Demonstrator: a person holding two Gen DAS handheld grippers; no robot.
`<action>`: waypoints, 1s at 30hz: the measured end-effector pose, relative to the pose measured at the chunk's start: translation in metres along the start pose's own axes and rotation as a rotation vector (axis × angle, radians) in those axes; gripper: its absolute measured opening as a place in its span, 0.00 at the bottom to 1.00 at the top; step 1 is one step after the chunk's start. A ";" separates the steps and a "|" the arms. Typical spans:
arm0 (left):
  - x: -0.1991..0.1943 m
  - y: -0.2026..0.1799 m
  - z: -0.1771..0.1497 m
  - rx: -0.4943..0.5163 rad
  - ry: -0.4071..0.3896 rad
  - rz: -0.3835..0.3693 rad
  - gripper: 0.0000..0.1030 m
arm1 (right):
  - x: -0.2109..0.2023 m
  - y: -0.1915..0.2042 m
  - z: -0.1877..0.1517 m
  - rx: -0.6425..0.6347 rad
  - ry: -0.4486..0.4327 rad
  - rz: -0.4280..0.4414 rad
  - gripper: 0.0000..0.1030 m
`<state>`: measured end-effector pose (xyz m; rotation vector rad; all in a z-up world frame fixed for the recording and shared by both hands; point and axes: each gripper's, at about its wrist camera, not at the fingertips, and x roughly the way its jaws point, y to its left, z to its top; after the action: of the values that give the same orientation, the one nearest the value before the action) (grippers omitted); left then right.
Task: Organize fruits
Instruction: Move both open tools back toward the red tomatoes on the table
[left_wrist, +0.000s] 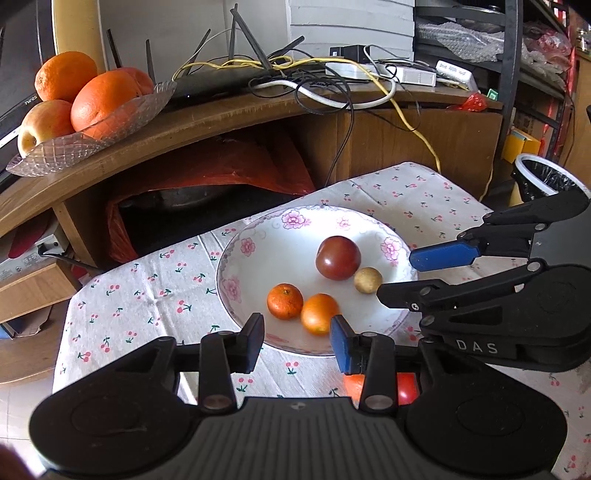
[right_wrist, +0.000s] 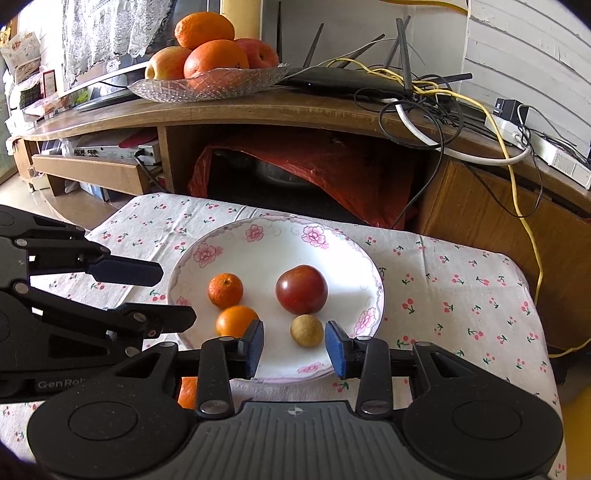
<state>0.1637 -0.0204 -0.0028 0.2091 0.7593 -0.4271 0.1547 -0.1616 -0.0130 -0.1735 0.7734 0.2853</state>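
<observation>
A white plate with pink flowers (left_wrist: 266, 254) (right_wrist: 266, 254) sits on a cherry-print cloth. It holds a dark red round fruit (left_wrist: 338, 257) (right_wrist: 301, 289), a small tan fruit (left_wrist: 367, 280) (right_wrist: 306, 330), a mandarin (left_wrist: 284, 301) (right_wrist: 225, 290) and an orange (left_wrist: 319, 314) (right_wrist: 236, 320). My left gripper (left_wrist: 297, 341) (right_wrist: 177, 295) hovers open at the plate's near rim, the orange just beyond its blue pad. My right gripper (right_wrist: 294, 347) (left_wrist: 402, 275) is open too, with the tan fruit just past its tips, untouched. An orange fruit (left_wrist: 352, 386) and a red one (left_wrist: 406, 387) lie on the cloth, partly hidden under the gripper.
A glass dish (left_wrist: 74, 147) (right_wrist: 221, 86) of oranges and apples stands on the wooden cabinet behind the table. Tangled cables and a router (left_wrist: 295, 77) lie beside it. A red bag (right_wrist: 332, 166) fills the cabinet opening. A lined bin (left_wrist: 543, 177) stands at right.
</observation>
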 end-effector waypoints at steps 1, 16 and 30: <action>-0.002 -0.001 0.000 0.000 -0.002 -0.005 0.46 | -0.002 0.001 -0.001 -0.003 0.000 -0.001 0.31; -0.033 -0.013 -0.014 0.035 -0.010 -0.071 0.47 | -0.040 0.018 -0.018 -0.003 0.032 -0.034 0.31; -0.033 -0.024 -0.056 0.094 0.126 -0.118 0.48 | -0.050 0.024 -0.031 0.006 0.053 -0.012 0.34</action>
<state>0.0969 -0.0131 -0.0205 0.2827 0.8791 -0.5659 0.0924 -0.1560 -0.0004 -0.1811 0.8253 0.2679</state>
